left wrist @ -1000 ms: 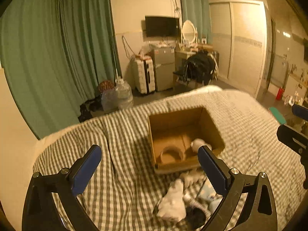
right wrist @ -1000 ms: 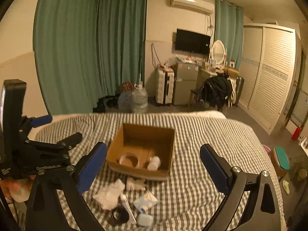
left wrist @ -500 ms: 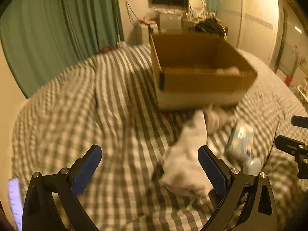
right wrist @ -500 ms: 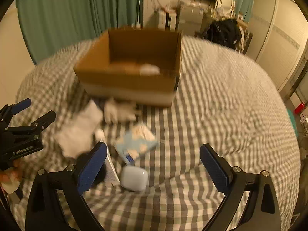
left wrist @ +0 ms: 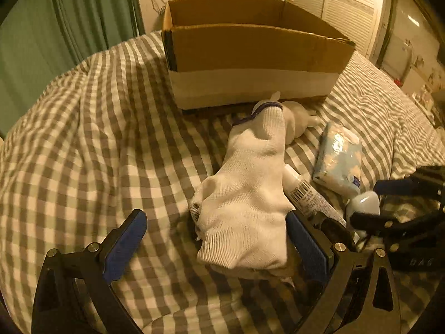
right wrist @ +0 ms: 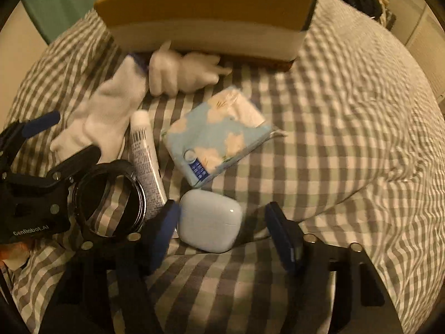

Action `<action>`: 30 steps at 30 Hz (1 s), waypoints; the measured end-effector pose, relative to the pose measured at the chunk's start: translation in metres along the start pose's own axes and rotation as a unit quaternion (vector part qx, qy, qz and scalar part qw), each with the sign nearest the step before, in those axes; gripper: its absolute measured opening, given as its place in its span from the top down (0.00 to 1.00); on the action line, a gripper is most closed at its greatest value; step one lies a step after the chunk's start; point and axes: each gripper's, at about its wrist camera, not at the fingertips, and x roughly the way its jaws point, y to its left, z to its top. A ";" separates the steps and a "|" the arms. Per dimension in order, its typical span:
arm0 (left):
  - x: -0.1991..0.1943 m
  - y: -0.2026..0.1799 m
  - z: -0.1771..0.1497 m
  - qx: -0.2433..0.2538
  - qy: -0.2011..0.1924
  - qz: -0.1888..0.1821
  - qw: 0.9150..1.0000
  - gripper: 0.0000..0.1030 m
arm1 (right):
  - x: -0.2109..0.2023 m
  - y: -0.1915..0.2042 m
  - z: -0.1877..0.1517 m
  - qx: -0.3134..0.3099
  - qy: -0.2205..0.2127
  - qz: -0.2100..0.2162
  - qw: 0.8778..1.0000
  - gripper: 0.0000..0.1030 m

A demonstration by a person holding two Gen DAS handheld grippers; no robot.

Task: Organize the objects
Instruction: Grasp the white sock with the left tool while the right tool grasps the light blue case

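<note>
A white knit glove (left wrist: 247, 192) lies on the checked bedspread between the open fingers of my left gripper (left wrist: 214, 239), nearer its right finger. The glove also shows in the right wrist view (right wrist: 103, 111). My right gripper (right wrist: 222, 231) is open around a white earbud case (right wrist: 208, 224), its left finger touching the case. A white tube (right wrist: 144, 156), a blue tissue pack (right wrist: 214, 136), a black ring (right wrist: 108, 194) and a second pale glove (right wrist: 186, 72) lie beside them. A cardboard box (left wrist: 250, 53) stands just behind.
The bedspread (left wrist: 83, 139) bulges up on the left and slopes away on the right (right wrist: 347, 139). Green curtains (left wrist: 41, 27) hang behind the bed. A wardrobe (left wrist: 347, 5) stands at the far right.
Both grippers have dropped from high above the bed down to the objects. The left now straddles the white glove, the right straddles the earbud case and has narrowed.
</note>
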 end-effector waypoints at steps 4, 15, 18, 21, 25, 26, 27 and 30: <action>0.010 0.000 0.005 -0.008 0.011 -0.017 1.000 0.03 | 0.011 0.005 0.002 -0.012 0.021 -0.010 1.000 0.42; -0.005 -0.006 0.000 -0.007 0.002 -0.028 1.000 0.49 | -0.006 0.014 -0.010 -0.026 -0.017 -0.074 0.997 0.54; -0.014 -0.004 -0.005 -0.012 0.004 -0.024 1.000 0.50 | -0.011 0.013 -0.011 -0.020 -0.026 -0.075 0.997 0.54; -0.026 -0.001 -0.007 -0.021 0.001 -0.014 1.000 0.52 | -0.017 0.013 -0.012 -0.013 -0.035 -0.079 0.996 0.54; -0.045 0.012 -0.012 -0.049 -0.003 0.000 0.999 0.54 | -0.025 0.020 -0.012 -0.008 -0.057 -0.084 0.995 0.54; -0.047 0.015 -0.010 -0.056 -0.001 0.002 0.998 0.54 | -0.030 0.018 -0.014 -0.004 -0.066 -0.083 0.994 0.54; -0.050 0.018 -0.011 -0.060 -0.001 0.003 0.998 0.54 | -0.033 0.019 -0.016 0.001 -0.074 -0.082 0.994 0.54; -0.062 0.025 -0.014 -0.069 -0.005 0.008 0.998 0.54 | -0.044 0.013 -0.019 0.008 -0.092 -0.067 0.993 0.54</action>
